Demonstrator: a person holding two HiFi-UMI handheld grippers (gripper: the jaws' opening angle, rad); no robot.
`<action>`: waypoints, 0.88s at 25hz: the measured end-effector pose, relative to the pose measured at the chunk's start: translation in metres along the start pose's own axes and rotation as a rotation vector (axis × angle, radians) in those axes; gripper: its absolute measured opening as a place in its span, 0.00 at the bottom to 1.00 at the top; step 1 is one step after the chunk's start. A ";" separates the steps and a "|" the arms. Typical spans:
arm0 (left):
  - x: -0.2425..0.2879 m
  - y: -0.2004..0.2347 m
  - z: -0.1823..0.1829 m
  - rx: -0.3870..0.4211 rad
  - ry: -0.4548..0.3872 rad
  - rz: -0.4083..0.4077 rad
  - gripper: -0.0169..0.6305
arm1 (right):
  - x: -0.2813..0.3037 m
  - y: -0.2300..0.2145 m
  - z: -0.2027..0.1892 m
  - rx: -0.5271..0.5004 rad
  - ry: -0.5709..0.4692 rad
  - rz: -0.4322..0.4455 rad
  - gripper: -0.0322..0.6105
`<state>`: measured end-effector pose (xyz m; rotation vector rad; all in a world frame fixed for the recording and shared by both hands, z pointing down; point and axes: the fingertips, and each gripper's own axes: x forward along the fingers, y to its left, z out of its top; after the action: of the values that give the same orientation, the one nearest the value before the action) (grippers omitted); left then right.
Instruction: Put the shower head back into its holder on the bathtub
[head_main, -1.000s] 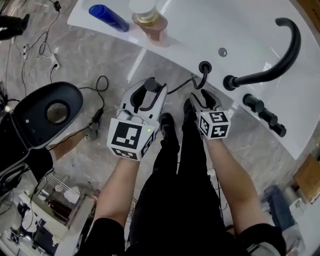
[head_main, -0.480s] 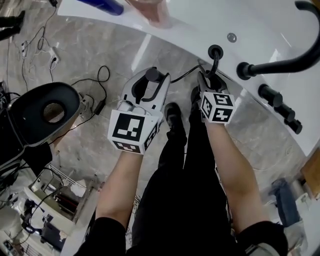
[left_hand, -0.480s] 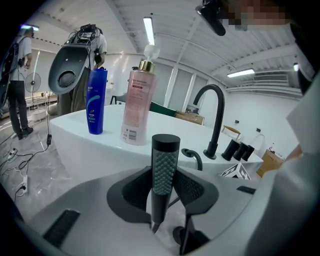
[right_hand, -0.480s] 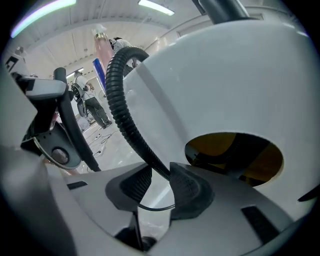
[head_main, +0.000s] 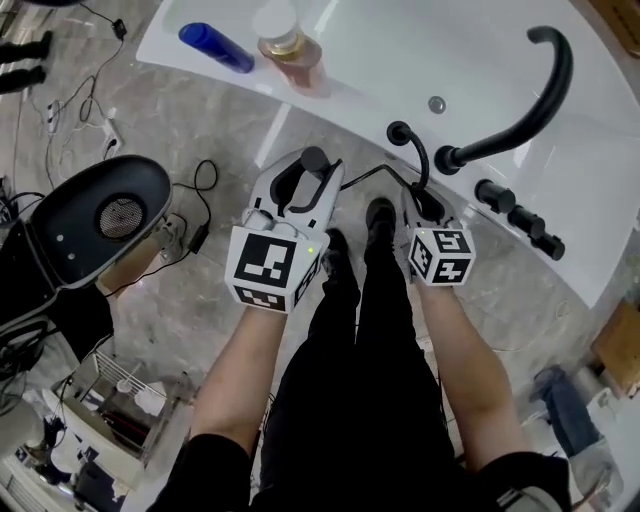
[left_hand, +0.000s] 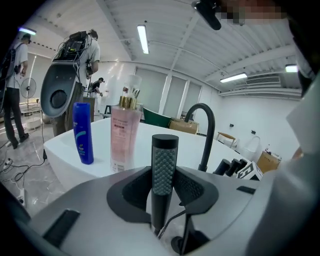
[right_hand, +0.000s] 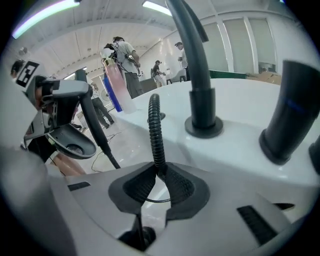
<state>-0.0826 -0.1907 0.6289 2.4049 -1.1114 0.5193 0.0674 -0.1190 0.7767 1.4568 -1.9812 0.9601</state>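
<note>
Just off the bathtub's (head_main: 380, 45) near edge, left gripper (left_hand: 164, 186) jaws held the black shower head (left_hand: 164, 162), right gripper (right_hand: 159, 176) jaws had just been closing, pinching the hose (right_hand: 156, 131)

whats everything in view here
bathtub rim: one, white, top of head view
curved tap spout: one, black, on the rim
round knobs: three, black, right of the spout
ring-shaped holder: one, black, on the rim
ribbed hose: one, black, from holder into right gripper
stick shower head: one, black, in left gripper
plastic bottle: one, blue, on the rim
tall bottle: one, pink, beside the blue one
left gripper: one, grey, shut on shower head
right gripper: one, grey, jaws just closed on the hose
</note>
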 end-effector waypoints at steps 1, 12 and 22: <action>-0.001 -0.002 0.009 0.004 -0.010 -0.002 0.25 | -0.009 -0.001 0.008 -0.003 -0.003 -0.004 0.16; -0.023 -0.017 0.096 0.017 -0.078 -0.005 0.25 | -0.044 0.027 0.061 -0.067 0.103 0.066 0.16; -0.029 -0.020 0.120 0.033 -0.088 -0.012 0.25 | -0.054 0.022 0.019 -0.009 0.247 0.061 0.16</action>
<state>-0.0665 -0.2247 0.5100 2.4824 -1.1330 0.4348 0.0636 -0.0971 0.7200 1.2141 -1.8549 1.0986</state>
